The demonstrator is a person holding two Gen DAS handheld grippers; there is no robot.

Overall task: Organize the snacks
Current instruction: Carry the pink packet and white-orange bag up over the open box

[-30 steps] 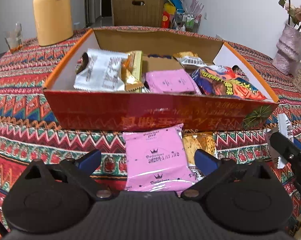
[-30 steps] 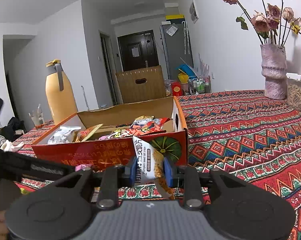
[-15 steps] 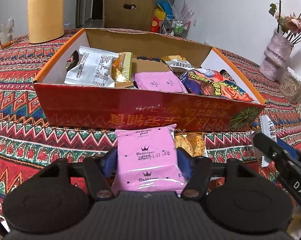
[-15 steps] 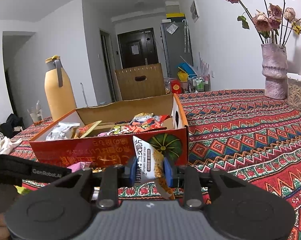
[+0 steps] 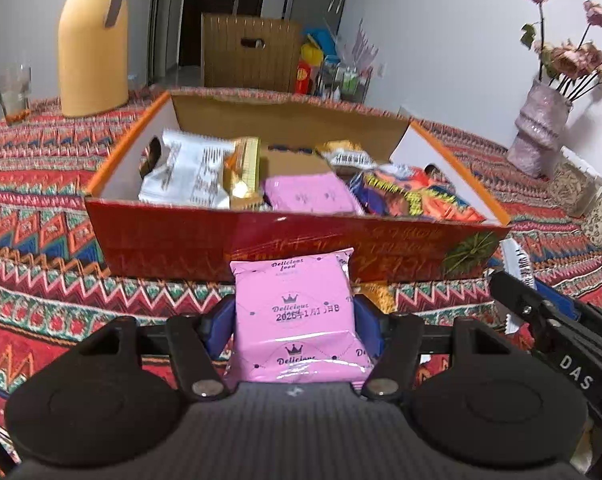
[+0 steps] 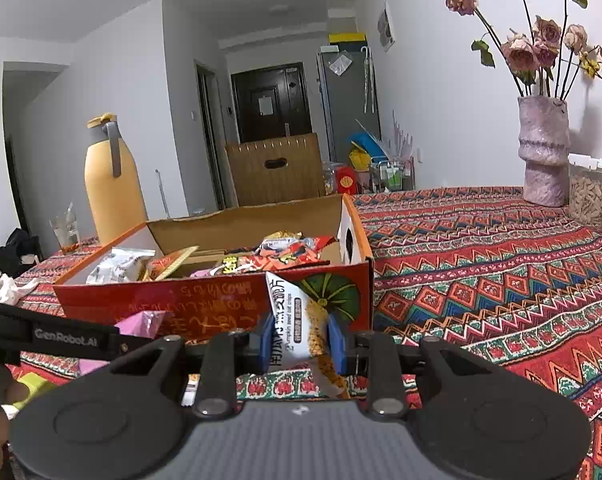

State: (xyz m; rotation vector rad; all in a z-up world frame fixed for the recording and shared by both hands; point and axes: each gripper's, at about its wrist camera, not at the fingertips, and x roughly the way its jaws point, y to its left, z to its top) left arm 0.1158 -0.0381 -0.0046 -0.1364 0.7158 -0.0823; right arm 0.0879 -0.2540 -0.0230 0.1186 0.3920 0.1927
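A red cardboard box (image 5: 173,236) with orange rims sits on the patterned tablecloth and holds several snack packets. My left gripper (image 5: 295,320) is shut on a pink "Delicious food" packet (image 5: 297,312), held just in front of the box's near wall. My right gripper (image 6: 303,338) is shut on a white pumpkin seed crisp packet (image 6: 297,328), held in front of the box's right corner (image 6: 341,296). The right gripper also shows at the right edge of the left wrist view (image 5: 541,312). Another pink packet (image 5: 309,196) lies inside the box.
An orange thermos (image 5: 93,44) and a glass (image 5: 15,92) stand behind the box on the left. A purple vase with dried roses (image 6: 543,152) and a clear container (image 6: 593,196) stand at the right. A brown snack (image 5: 375,296) lies by the box.
My left gripper has closed on the pink packet and lifted it off the cloth. My right gripper has kept its hold on the white packet and risen slightly.
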